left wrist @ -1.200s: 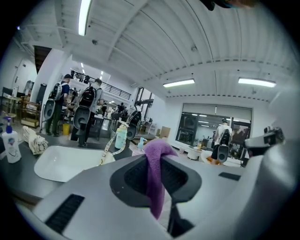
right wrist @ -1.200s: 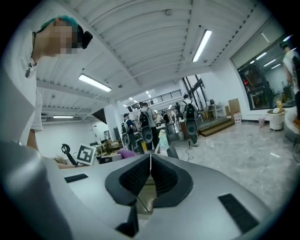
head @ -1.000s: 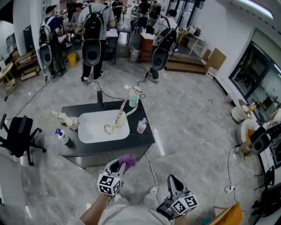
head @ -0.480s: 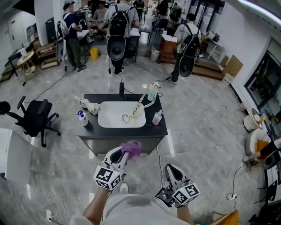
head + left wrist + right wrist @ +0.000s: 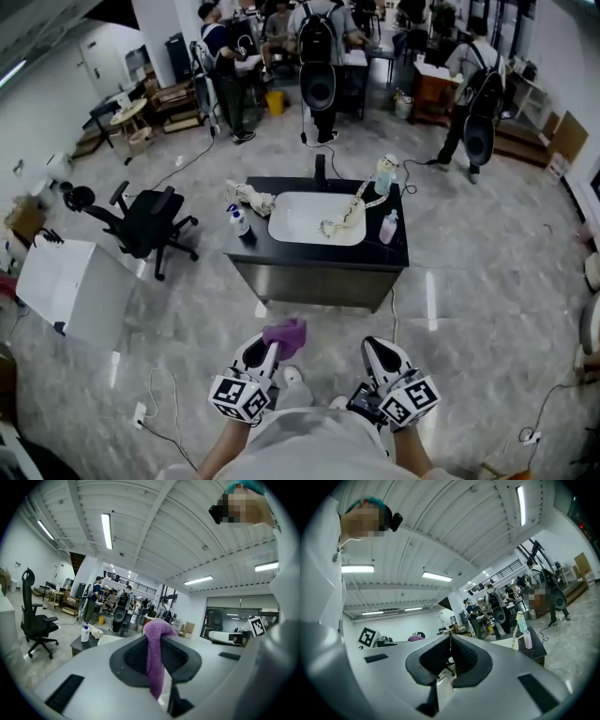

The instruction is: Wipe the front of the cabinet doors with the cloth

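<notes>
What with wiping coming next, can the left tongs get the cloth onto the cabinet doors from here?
Probably not yet: the left tongs, shut on the purple cloth, sit apart from the cabinet doors, with floor between.

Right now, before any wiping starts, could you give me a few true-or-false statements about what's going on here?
1. The left gripper holds a purple cloth in its jaws. True.
2. The right gripper carries a cloth too. False: its jaws are shut together with nothing between them.
3. The purple cloth is pressed against the cabinet front. False: it is held well short of the cabinet, touching nothing there.
4. A black office chair stands to the left of the cabinet. True.
</notes>
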